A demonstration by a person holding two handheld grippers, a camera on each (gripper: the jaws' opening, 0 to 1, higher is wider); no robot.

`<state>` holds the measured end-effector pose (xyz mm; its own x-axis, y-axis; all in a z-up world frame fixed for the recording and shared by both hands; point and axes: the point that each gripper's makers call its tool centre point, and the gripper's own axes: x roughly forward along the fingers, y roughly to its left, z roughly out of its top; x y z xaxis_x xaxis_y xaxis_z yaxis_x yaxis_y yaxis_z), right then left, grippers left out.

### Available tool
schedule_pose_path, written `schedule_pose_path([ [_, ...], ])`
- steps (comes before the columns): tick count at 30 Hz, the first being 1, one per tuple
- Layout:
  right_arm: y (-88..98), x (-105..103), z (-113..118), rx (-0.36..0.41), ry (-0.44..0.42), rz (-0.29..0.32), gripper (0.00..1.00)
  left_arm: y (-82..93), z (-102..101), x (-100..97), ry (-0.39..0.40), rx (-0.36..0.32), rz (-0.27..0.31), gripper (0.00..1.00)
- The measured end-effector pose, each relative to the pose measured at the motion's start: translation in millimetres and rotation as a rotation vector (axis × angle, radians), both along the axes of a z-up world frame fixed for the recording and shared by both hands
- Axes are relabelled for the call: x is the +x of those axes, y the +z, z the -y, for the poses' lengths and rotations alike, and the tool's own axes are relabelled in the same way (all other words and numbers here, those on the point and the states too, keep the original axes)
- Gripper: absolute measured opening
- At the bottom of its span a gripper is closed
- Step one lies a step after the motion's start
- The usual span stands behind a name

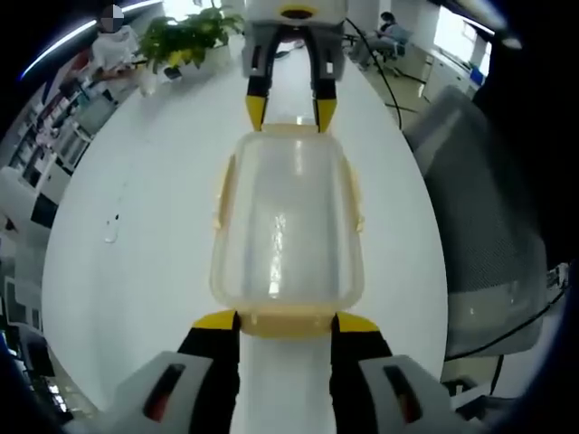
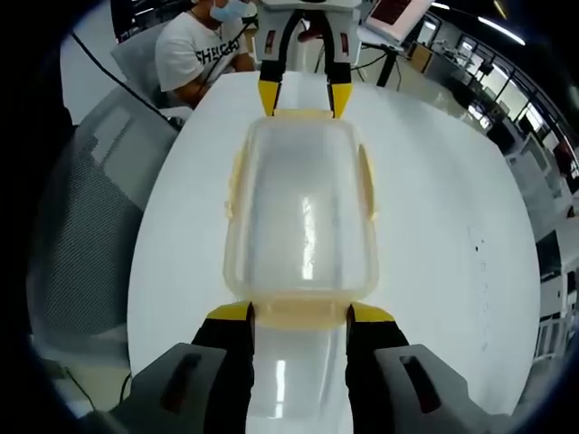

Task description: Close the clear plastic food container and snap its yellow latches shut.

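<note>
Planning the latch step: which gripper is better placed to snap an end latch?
Neither clearly. The left gripper and right gripper each straddle an end latch of the lidded clear plastic food container, symmetric on the white table.

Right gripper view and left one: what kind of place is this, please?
Probably an open office or lab: a long white table, a mesh office chair, a potted plant, and people seated at desks behind.

Clear plastic container (image 1: 288,226) (image 2: 302,221), rect w/ rounded corners, lid on, sitting flat on white table (image 1: 154,199) (image 2: 434,208), long axis running between the two grippers. Pale yellow latches on all four sides: long-side ones (image 1: 223,192) (image 2: 366,181) look flat against walls, end latches (image 1: 286,320) (image 2: 301,313) sit right at the yellow jaw tips. Can't tell if any latch fully snapped; inside looks empty, glare on lid.
</note>
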<state>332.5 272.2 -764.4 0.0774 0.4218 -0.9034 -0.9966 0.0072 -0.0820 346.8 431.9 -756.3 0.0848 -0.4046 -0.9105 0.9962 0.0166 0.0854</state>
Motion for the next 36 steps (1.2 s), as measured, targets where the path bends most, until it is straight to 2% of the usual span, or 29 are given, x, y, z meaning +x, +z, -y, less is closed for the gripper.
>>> schedule_pose_path([
  [10,-5.3,-4,30,-0.004,-0.017,-0.009,0.36,-2.3,31,-2.2,-0.01,0.006,-0.007,0.33],
  [19,-4.6,-5,47,0.018,-0.027,-0.009,0.36,-2.2,49,-1.2,-0.021,0.016,-0.014,0.33],
  [36,-11.6,-7,89,0.019,-0.055,-0.033,0.36,-16.3,92,3.3,-0.048,0.014,-0.036,0.33],
])
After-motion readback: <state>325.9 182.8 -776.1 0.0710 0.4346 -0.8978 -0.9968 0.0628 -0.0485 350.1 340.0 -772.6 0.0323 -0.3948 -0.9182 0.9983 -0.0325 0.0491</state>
